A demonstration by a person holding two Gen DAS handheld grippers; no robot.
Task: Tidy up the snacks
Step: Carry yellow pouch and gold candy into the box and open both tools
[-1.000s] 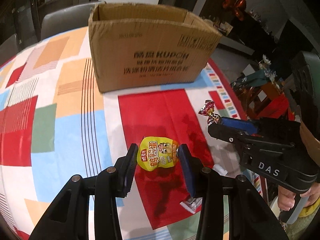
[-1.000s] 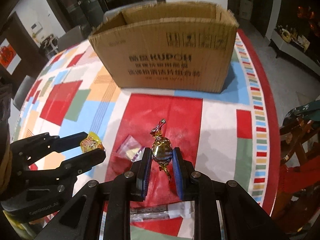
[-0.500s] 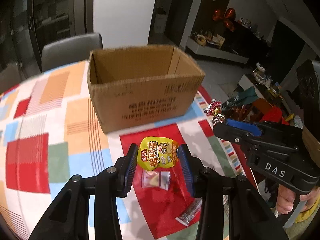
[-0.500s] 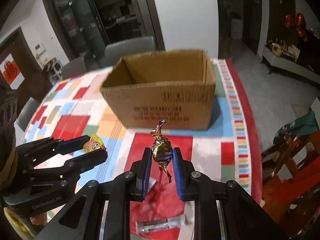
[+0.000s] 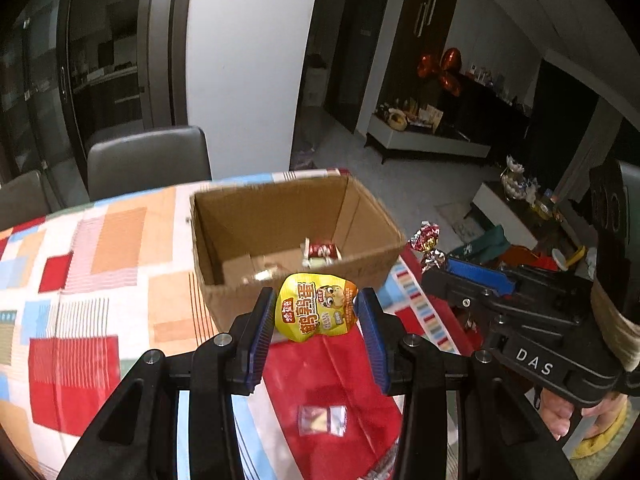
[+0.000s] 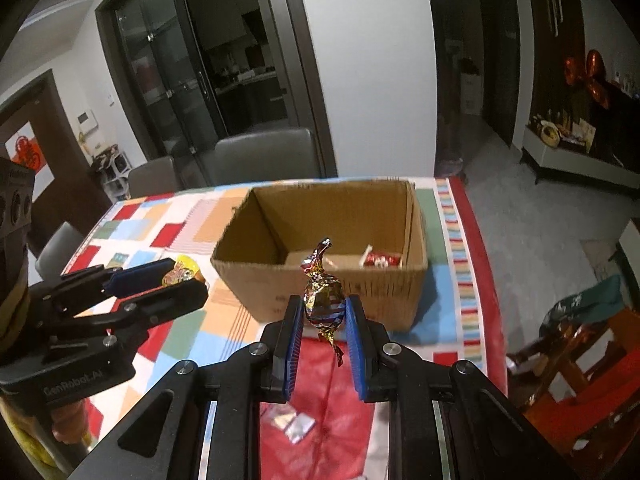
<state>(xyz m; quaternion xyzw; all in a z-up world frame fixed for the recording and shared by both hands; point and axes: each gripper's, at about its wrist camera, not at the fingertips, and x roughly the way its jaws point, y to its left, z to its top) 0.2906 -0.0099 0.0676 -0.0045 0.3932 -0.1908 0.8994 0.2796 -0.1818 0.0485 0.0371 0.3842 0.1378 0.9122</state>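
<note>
Dining room; table under a patchwork tablecloth (image 5: pixel 92 280) bearing an open cardboard box (image 5: pixel 296 220). My left gripper (image 5: pixel 316 312) is clamped on a yellow snack pouch (image 5: pixel 316 308); my right gripper (image 6: pixel 322 312) pinches a foil-wrapped candy (image 6: pixel 322 300). Both hang short of the box's near wall. Risk, as I judge it: releasing before crossing the rim drops either onto the cloth; the candy's thin foil twist may slip.
</note>
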